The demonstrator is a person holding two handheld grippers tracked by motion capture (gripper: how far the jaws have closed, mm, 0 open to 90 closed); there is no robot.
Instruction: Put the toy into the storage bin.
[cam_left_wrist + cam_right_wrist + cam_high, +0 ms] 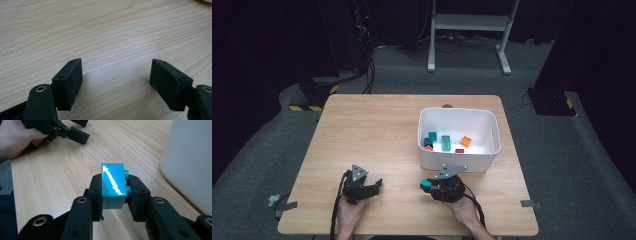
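Black jaws of the right gripper (113, 195) are rising from the bottom of the right gripper view and are pinching a teal toy brick (113, 185) between their pads, its two studs pressing against the right-hand pad. That view is also showing the white bin (190, 162) as a tall blank wall just to the brick's right, and the person's left hand (15, 138) with its gripper farther off on the wooden table (50, 175).

From the high view, the same brick (425, 184) is showing as a small teal spot at the tip of the right gripper (428, 186), near the table's front edge and just in front of the bin (459, 162). This view is looking into the bin, where several small coloured blocks (445, 142) are lying on its floor.

Over in the left gripper view, the left gripper (116, 80) is standing with its jaws wide apart, bare tabletop (100, 37) lying between them. The high view is placing the left gripper (374, 186) well to the left of the bin.
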